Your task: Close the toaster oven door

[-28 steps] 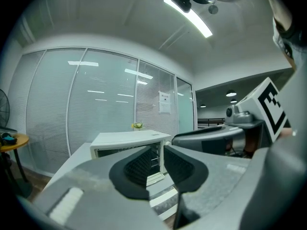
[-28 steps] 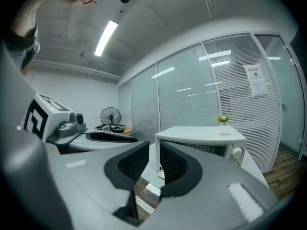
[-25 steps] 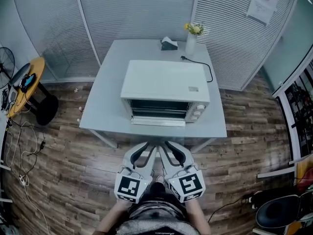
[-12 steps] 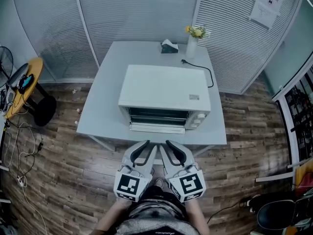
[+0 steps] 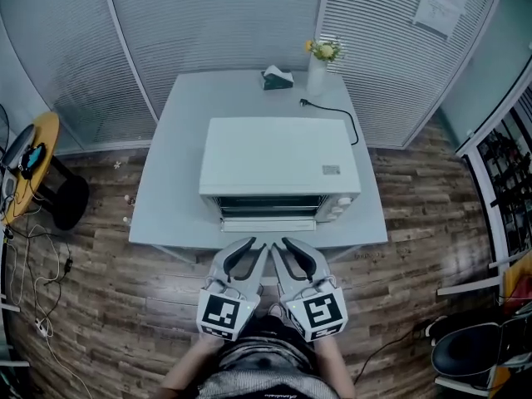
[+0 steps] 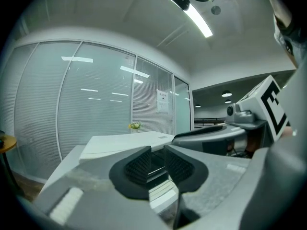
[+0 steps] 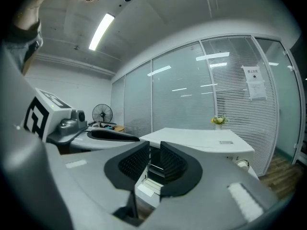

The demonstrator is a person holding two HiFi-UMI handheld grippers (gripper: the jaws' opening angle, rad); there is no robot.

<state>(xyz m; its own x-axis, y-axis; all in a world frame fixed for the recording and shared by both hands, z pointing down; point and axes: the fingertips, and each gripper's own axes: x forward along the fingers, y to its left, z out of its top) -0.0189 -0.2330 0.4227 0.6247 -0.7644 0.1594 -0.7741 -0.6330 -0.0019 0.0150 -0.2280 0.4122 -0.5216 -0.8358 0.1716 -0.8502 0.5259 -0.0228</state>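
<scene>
Stood at a grey table (image 5: 162, 198) with a white toaster oven (image 5: 280, 152) at its middle. Oven door (image 5: 268, 224) dropped open toward the near edge, with a dark cavity and wire rack (image 5: 270, 199) exposed behind it and knobs (image 5: 337, 210) at the front's right end.

Held the left gripper (image 5: 252, 248) and right gripper (image 5: 287, 248) side by side near the table's front edge. Pointed both tips at the oven, apart from the door and touching nothing.

Looked along the left gripper's jaws: ridged pads (image 6: 139, 164) apart, nothing clasped, only the open oven front seen through the gap. Found the same in the right gripper view: pads (image 7: 132, 163) parted and empty, the cavity and lowered door framed between them.

Noted at the table's far edge a white vase of yellow flowers (image 5: 317, 65), with a tissue box (image 5: 277, 78) just left of it. Traced a black power cord (image 5: 337, 116) curling from near the vase to behind the oven.

Saw slatted blinds behind the table, with a paper notice (image 5: 439, 5) on them at the right. Saw wood-plank floor (image 5: 100, 306) all around, a round yellow side table (image 5: 37, 152) at the left and a standing fan (image 7: 101, 114) off to the left in the right gripper view.
</scene>
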